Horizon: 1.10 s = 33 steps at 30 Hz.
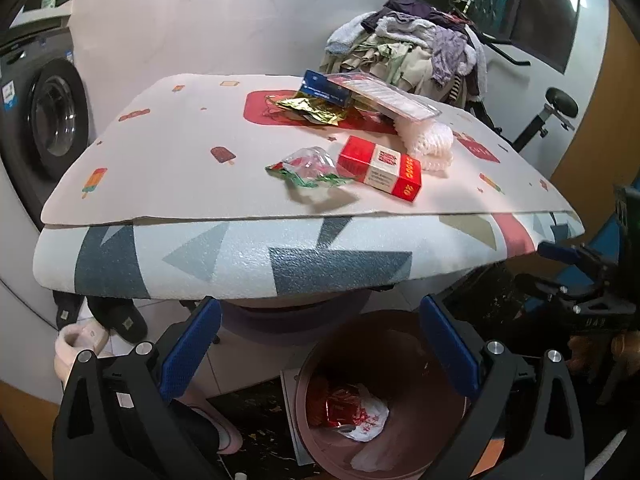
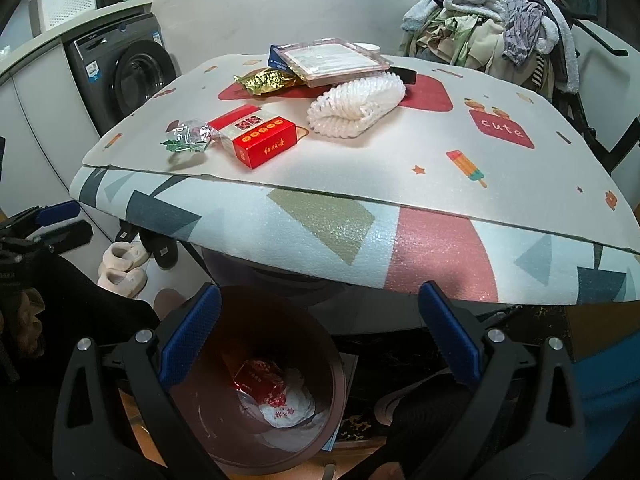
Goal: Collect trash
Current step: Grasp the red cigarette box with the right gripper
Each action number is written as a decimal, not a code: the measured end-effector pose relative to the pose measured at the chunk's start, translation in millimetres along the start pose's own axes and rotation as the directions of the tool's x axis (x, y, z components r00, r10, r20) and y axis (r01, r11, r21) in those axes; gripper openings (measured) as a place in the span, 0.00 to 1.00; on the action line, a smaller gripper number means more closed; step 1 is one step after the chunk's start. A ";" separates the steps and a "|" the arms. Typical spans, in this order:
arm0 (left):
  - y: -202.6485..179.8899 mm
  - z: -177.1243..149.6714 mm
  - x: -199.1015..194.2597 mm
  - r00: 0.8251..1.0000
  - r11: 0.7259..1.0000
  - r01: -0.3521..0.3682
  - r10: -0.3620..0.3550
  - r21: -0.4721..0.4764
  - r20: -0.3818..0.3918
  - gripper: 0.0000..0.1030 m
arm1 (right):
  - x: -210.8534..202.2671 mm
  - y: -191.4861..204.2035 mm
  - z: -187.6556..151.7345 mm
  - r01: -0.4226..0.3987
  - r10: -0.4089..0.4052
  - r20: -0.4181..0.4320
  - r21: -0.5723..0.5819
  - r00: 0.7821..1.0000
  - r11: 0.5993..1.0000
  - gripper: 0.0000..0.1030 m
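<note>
A brown bin (image 1: 400, 344) (image 2: 320, 360) stands on the floor below the table's front edge, with red and white wrappers (image 1: 356, 408) (image 2: 272, 388) inside. On the table lie a red cigarette box (image 1: 380, 168) (image 2: 256, 136), a crumpled clear-green wrapper (image 1: 308, 168) (image 2: 188, 136), a gold wrapper (image 1: 308, 110) (image 2: 268, 80), white foam netting (image 1: 428, 140) (image 2: 356, 108), a clear plastic tray (image 1: 384, 94) (image 2: 332, 60) and a blue box (image 1: 324, 86) (image 2: 278, 60). My left gripper (image 1: 320, 344) and right gripper (image 2: 320, 340) are both open and empty, held above the bin.
The table (image 1: 180, 152) (image 2: 400, 168) is covered with a patterned foam mat. A washing machine (image 1: 48, 120) (image 2: 124, 76) stands at left. A pile of clothes (image 1: 420, 48) (image 2: 492, 28) lies behind the table. Slippers (image 1: 80, 340) (image 2: 124, 264) sit on the floor.
</note>
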<state>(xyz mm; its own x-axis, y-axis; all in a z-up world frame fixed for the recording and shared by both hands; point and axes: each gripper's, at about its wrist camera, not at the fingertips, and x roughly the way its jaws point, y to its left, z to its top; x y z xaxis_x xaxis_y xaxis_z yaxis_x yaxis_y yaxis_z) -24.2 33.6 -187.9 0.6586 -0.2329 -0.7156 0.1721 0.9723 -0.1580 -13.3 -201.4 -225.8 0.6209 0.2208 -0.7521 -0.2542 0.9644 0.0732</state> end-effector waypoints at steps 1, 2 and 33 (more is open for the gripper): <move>3.0 2.7 -0.1 1.000 1.000 0.000 0.000 -0.013 0.002 0.94 | -0.1 -0.6 1.0 -0.004 0.004 -0.002 0.003 1.000 1.000 0.94; 5.9 4.9 -0.5 1.000 1.000 -0.003 0.003 -0.022 0.005 0.94 | -0.6 -1.0 1.5 -0.006 0.006 0.000 0.004 1.000 1.000 0.94; 85.2 71.6 4.9 0.999 0.976 -0.039 0.033 -0.214 -0.029 0.94 | 98.2 61.4 140.3 -0.133 0.110 -0.089 -0.318 0.990 0.939 0.74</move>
<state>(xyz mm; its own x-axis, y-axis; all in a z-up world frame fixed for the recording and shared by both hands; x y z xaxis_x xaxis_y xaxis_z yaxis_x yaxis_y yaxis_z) 46.1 113.9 -156.2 0.6428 -0.1995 -0.7396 -0.0147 0.9621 -0.2723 136.1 -100.0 -203.3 0.5210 0.3113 -0.7948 -0.5567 0.8297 -0.0399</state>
